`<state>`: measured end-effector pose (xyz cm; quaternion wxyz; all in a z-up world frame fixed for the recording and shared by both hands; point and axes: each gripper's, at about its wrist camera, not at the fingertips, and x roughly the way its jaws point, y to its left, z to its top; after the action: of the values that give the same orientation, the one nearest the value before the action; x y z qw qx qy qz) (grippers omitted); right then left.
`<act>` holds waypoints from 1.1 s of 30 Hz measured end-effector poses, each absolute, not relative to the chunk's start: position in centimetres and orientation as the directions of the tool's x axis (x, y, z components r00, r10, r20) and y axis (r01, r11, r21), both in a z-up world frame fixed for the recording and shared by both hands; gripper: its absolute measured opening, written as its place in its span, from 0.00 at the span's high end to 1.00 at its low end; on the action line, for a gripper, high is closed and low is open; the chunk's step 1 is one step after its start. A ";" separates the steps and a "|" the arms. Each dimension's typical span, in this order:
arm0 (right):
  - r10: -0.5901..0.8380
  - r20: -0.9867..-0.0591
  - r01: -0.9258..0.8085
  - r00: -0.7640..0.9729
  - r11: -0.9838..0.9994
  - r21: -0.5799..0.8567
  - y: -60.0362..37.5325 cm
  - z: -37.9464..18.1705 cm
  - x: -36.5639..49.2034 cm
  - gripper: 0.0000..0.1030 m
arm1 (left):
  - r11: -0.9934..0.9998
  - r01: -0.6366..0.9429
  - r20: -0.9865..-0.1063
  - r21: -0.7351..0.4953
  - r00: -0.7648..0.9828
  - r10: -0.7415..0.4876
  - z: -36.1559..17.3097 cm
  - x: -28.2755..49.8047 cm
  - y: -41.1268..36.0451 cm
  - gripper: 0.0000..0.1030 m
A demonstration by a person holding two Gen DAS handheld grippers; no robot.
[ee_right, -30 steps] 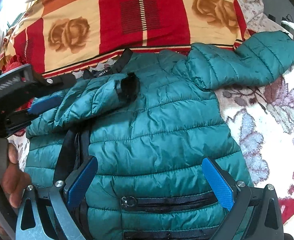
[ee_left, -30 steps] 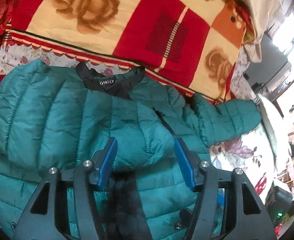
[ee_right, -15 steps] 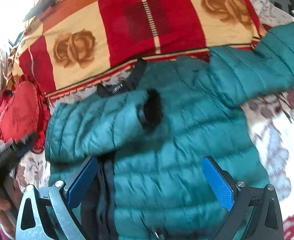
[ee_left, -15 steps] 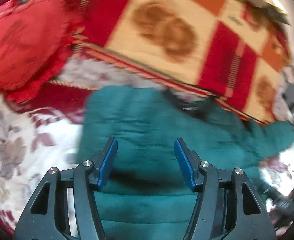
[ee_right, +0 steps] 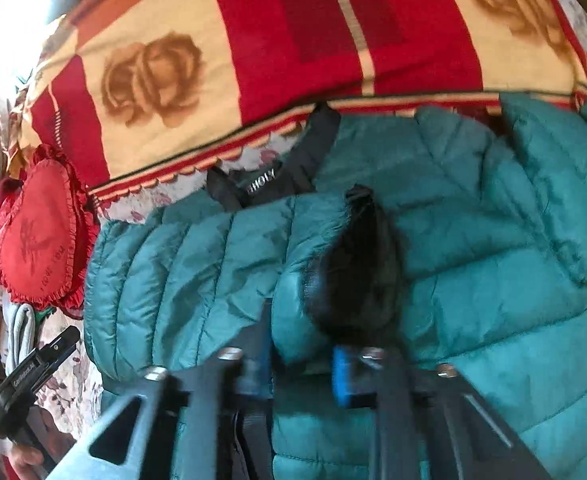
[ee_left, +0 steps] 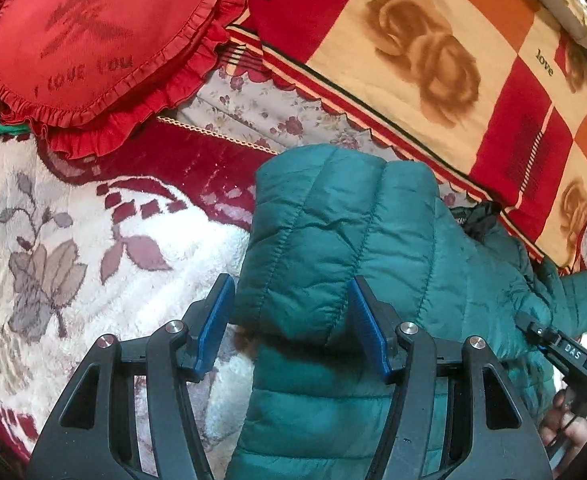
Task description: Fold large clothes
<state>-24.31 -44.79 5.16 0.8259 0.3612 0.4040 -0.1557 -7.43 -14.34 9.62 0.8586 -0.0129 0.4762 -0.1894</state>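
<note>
- green puffer jacket [ee_right: 473, 248] lies front-up on the bed, collar [ee_right: 277, 178] toward 12 o'clock against the rose-print blanket [ee_right: 293, 40]
- one sleeve [ee_right: 197, 264] is folded across the chest, its dark cuff [ee_right: 357, 280] at centre; the other sleeve [ee_right: 565, 168] is spread out at 2 o'clock, not yet folded
- right gripper [ee_right: 301, 376]: fingers have just been closing, now nearly together, pinching jacket fabric just below the cuff, probably to pin or tug the folded sleeve; blur hides the exact contact
- left gripper [ee_left: 293, 324]: fingers apart, straddling the folded shoulder edge [ee_left: 317, 248], pads not pressing; reads as lining up to square that edge
- red heart cushion [ee_left: 89, 40] at 10 o'clock, well clear
- floral bed cover [ee_left: 73, 240] shows bare at 9 o'clock
</note>
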 end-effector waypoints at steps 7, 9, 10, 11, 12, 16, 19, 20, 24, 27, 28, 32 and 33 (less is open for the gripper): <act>-0.174 -0.745 0.576 0.644 0.751 0.323 -46.8 9.9 -25.9 0.85 | 0.929 0.301 -0.797 -0.215 0.495 -0.345 9.9 -6.8 -15.4 0.43; -0.199 -0.751 0.593 0.630 0.747 0.299 -47.9 10.0 -25.9 0.85 | 0.933 0.300 -0.804 -0.198 0.495 -0.330 9.3 -6.7 -16.2 0.43; -0.205 -0.754 0.599 0.624 0.745 0.293 -48.2 9.9 -26.0 0.85 | 0.935 0.301 -0.811 -0.186 0.491 -0.320 8.9 -6.7 -16.6 0.43; -0.218 -0.760 0.608 0.613 0.744 0.277 -48.5 9.5 -26.1 0.85 | 0.938 0.303 -0.825 -0.165 0.478 -0.300 8.1 -6.6 -17.1 0.43; -0.236 -0.766 0.618 0.598 0.744 0.254 -48.7 9.1 -26.0 0.85 | 0.940 0.305 -0.836 -0.151 0.469 -0.287 7.5 -6.6 -17.4 0.43; -0.250 -0.806 0.648 0.536 0.734 0.203 -49.6 6.2 -25.6 0.85 | 0.943 0.311 -0.859 -0.122 0.442 -0.257 5.1 -6.6 -18.2 0.43; -0.198 -0.833 0.657 0.516 0.715 0.237 -50.3 3.9 -25.6 0.84 | 0.944 0.309 -0.852 -0.118 0.457 -0.256 4.7 -6.8 -18.1 0.43; -0.189 -0.839 0.661 0.510 0.711 0.242 -50.4 3.7 -25.7 0.75 | 0.944 0.310 -0.851 -0.115 0.459 -0.255 4.8 -6.8 -18.2 0.43; -0.251 -0.836 0.704 0.489 0.679 0.208 -50.3 5.4 -27.2 0.45 | 0.942 0.322 -0.846 -0.093 0.474 -0.245 5.6 -7.0 -18.2 0.43; -0.257 -0.808 0.667 0.531 0.715 0.211 -49.2 8.0 -27.5 0.44 | 0.940 0.327 -0.824 -0.102 0.501 -0.264 6.9 -7.2 -18.1 0.43; -0.256 -0.800 0.652 0.543 0.728 0.210 -48.7 8.7 -27.4 0.43 | 0.939 0.328 -0.815 -0.105 0.512 -0.270 7.4 -7.3 -18.2 0.43; -0.219 -0.783 0.581 0.582 0.786 0.212 -46.7 10.5 -25.4 0.39 | 0.936 0.341 -0.801 -0.092 0.533 -0.273 8.6 -7.3 -18.9 0.43; -0.208 -0.784 0.561 0.585 0.802 0.205 -46.1 10.6 -24.6 0.39 | 0.936 0.341 -0.800 -0.090 0.535 -0.272 8.6 -7.3 -19.1 0.43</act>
<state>-24.58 -46.15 10.59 0.8621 0.2218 0.3973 -0.2231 -7.25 -19.05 8.63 0.8751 0.0387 0.4495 -0.1751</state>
